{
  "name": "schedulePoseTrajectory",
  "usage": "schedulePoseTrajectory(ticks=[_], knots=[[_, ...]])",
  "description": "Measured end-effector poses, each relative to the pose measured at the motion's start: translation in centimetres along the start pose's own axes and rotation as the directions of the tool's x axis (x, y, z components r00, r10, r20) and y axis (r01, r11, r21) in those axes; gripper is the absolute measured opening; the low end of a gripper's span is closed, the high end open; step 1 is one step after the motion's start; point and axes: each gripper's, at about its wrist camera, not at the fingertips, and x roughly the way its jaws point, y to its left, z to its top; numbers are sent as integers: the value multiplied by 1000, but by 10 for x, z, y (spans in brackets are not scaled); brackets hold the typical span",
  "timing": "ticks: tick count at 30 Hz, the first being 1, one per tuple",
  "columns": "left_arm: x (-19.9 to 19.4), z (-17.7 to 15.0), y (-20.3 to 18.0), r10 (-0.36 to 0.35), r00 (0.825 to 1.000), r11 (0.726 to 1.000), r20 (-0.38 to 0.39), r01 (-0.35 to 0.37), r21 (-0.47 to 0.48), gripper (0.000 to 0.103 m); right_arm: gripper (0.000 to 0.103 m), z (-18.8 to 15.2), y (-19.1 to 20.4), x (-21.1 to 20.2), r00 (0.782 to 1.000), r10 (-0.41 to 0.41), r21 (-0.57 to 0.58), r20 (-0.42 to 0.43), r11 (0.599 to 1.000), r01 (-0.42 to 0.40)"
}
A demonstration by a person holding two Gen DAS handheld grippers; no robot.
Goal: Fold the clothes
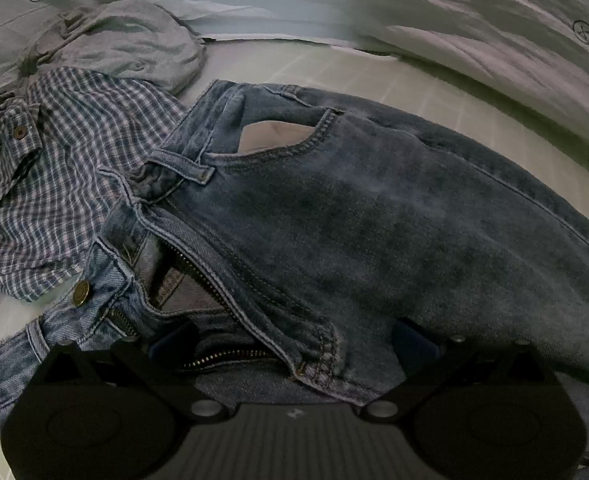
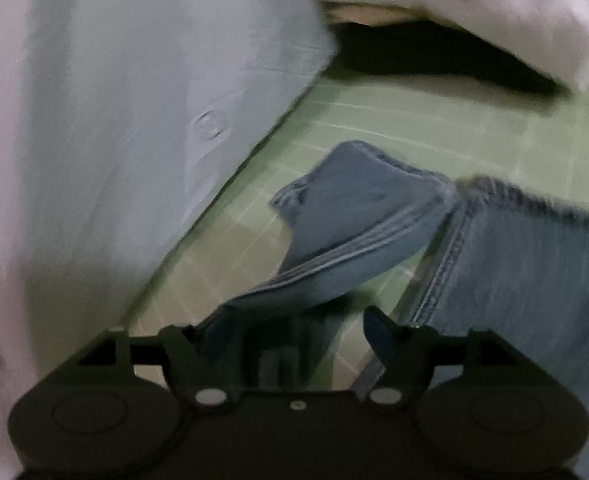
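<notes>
Green gridded mat [image 1: 446, 92] under unzipped jeans [image 1: 354, 216]

Faded blue jeans [image 1: 374, 216], blue-white checked shirt [image 1: 54, 184], pale green gridded mat [image 2: 414, 120].

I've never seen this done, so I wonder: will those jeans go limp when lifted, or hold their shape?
Probably limp: the jeans lie in soft wrinkles, and one leg end sags and curls near the right gripper. Likely heavyish, since the denim looks thick with bulky seams. Probably not slippery; the weave looks rough.
</notes>
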Motion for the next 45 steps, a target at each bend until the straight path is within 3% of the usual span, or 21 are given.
schedulePoseTrajectory(ticks=[4,10,11,13,14,16,19,22,25,27,29,31,33,35,36,37,41,43,45], knots=[[1,0,0,0,1000,1000,2,0,0,103,74,8,-16,2,998,41,207,53,977,-51],[2,2,0,-1,1000,1000,-17,1,-3,103,72,11,-20,22,1000,-14,204,0,979,13],[2,2,0,0,1000,1000,-18,0,-4,103,69,10,-22,26,1000,-16,211,-11,977,18],[3,3,0,2,1000,1000,-18,-2,-8,103,50,10,-24,33,1000,-8,244,-26,970,14],[3,3,0,2,1000,1000,-18,-3,-10,103,48,11,-24,36,999,-6,251,-32,968,14],[2,2,0,5,1000,1000,-16,-5,-13,103,37,19,-15,39,1000,-10,195,-27,981,15],[2,1,1,2,1000,1000,-15,-2,-8,103,16,37,6,33,998,58,120,-1,991,-58],[3,1,2,1,1000,1000,-13,-1,-7,103,7,55,27,25,991,134,43,27,990,-136],[2,-1,2,1,1000,1000,-2,-1,-6,103,4,64,42,-17,955,257,-24,149,966,-257],[2,-3,2,1,1000,1000,7,-1,-7,103,4,65,46,-41,927,310,-68,213,951,-302],[1,-4,2,3,1000,1000,17,-3,-10,103,4,53,29,-31,966,201,-91,164,978,-188],[0,-6,3,5,1000,1000,26,-5,-13,103,4,41,12,-21,989,87,-119,118,990,-73],[0,-7,3,7,999,1000,32,-6,-15,103,8,29,-6,-11,997,-31,-153,75,987,42],[-1,-6,4,5,1000,1000,29,-5,-12,103,17,16,-23,-1,988,-149,-191,36,970,154],[-1,-6,4,5,1000,1000,29,-5,-12,103,31,12,-30,2,980,-195,-201,26,960,197],[-1,-6,3,6,1000,1000,29,-5,-13,103,40,14,-33,-1,980,-196,-174,43,964,200],[-1,-8,3,9,999,1000,40,-8,-16,103,48,28,-19,4,974,-199,-224,110,950,219],[-1,-8,4,9,999,1000,42,-8,-16,103,69,35,-9,8,970,-198,-266,144,936,231],[-1,-8,4,8,999,1000,42,-8,-16,103,70,43,1,13,965,-196,-307,177,920,243]])
